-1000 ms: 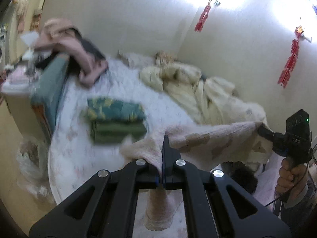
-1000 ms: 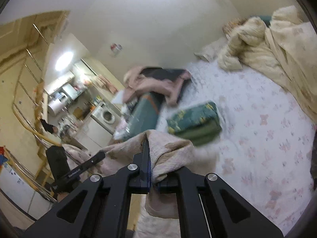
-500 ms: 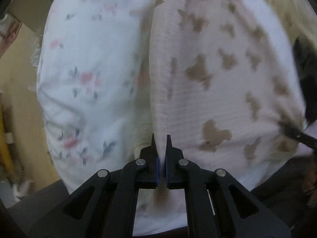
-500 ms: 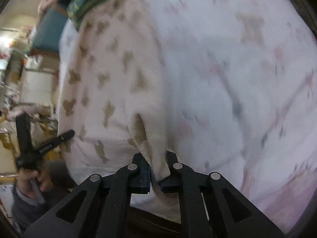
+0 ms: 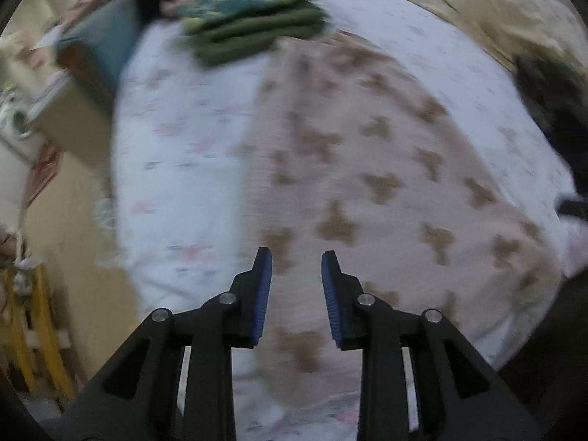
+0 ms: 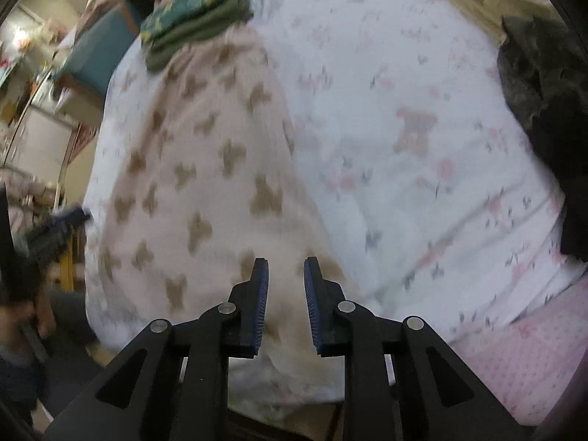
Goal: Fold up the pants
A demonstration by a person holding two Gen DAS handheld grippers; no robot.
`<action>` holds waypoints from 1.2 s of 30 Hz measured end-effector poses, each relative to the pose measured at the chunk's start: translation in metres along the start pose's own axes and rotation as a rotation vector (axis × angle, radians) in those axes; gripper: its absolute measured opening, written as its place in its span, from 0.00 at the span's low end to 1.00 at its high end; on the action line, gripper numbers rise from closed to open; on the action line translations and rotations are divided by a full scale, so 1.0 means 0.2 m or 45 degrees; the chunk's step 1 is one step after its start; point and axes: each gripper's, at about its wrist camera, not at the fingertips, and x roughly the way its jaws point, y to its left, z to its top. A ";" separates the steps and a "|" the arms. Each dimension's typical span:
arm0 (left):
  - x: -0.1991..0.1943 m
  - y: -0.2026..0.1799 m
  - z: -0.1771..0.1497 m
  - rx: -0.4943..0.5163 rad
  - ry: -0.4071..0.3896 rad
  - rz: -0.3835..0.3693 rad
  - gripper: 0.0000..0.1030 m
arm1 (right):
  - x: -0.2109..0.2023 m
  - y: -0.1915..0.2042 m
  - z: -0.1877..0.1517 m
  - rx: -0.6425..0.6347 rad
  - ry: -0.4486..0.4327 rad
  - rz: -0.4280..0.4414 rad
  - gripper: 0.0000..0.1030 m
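Both tools (image 5: pixel 296 257) (image 6: pixel 286 264) just opening, empty.

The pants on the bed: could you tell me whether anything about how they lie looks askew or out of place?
Slightly. The pants lie flat along the bed, but their far end touches or overlaps the folded green stack; blur hides which. That crowds the next fold. Nothing looks spilled or damaged.

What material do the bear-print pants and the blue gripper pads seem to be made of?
Bear-print pants: probably soft fleece or brushed knit, matte; the surface looks fuzzy and faintly ribbed. Blue pads: likely rubber or soft plastic, matte, with fine ridges.
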 end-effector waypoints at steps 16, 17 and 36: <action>0.46 0.19 -0.05 -0.285 0.400 0.024 0.23 | 0.42 -0.10 -0.05 0.001 0.224 -0.106 0.35; 0.44 0.22 -0.04 -0.308 0.375 0.032 0.23 | 0.38 -0.11 -0.04 0.020 0.199 -0.094 0.36; 0.44 0.54 0.84 -0.365 0.084 -0.181 0.64 | 0.28 0.09 0.89 -0.069 -0.130 0.265 0.52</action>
